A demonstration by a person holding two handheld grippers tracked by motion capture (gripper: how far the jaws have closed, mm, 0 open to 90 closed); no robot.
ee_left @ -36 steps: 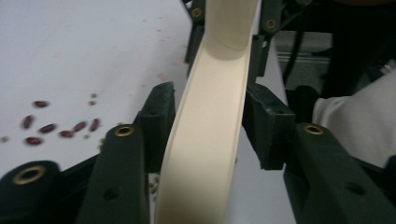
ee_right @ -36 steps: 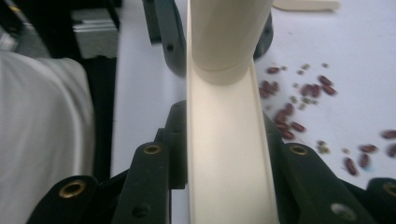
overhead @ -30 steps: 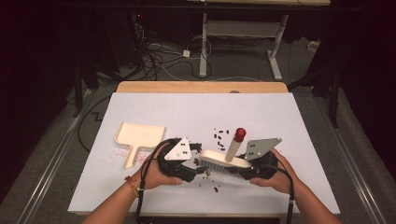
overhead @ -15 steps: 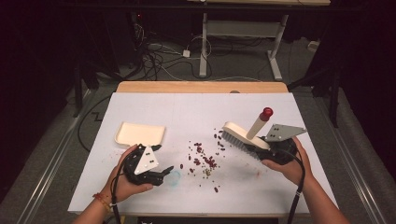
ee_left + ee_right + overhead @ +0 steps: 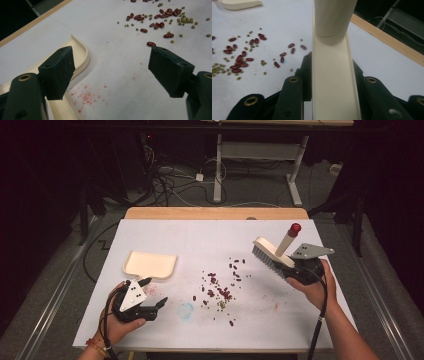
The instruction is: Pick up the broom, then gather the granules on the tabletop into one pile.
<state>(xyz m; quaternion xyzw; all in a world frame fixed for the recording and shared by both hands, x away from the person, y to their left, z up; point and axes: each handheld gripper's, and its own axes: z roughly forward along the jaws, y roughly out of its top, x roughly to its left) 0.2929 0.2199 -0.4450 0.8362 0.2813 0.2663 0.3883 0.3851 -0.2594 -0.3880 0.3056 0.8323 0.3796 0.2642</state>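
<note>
High view, left gripper (image 5: 150, 296): we find it low at the table's left front, held in the person's left hand (image 5: 120, 322), jaws spread wide and holding nothing.
High view, dustpan (image 5: 150, 264): we note the cream pan lying flat on the white table (image 5: 165, 232), just beyond the left gripper, apart from its jaws.
High view, right gripper (image 5: 295, 270): we see it at the right side in the person's right hand (image 5: 315, 287), clamped on the brush (image 5: 272, 254).
High view, brush: raised off the table, bristles facing down and left, its red-tipped handle slanting up to the right.
High view, beans (image 5: 220, 287): we record red and green beans scattered at mid-table, between the two grippers, well apart from both.
Left gripper view, jaws: we find them wide apart with bare table between; the left jaw sits over the dustpan (image 5: 81, 53) rim; whether it touches we cannot tell.
Left gripper view, beans (image 5: 160, 21): ahead, beyond the jaw tips.
Right gripper view, jaws: we see them closed against both sides of the brush (image 5: 332, 75) back.
Right gripper view, beans (image 5: 239, 58): spread on the table to the left.
</note>
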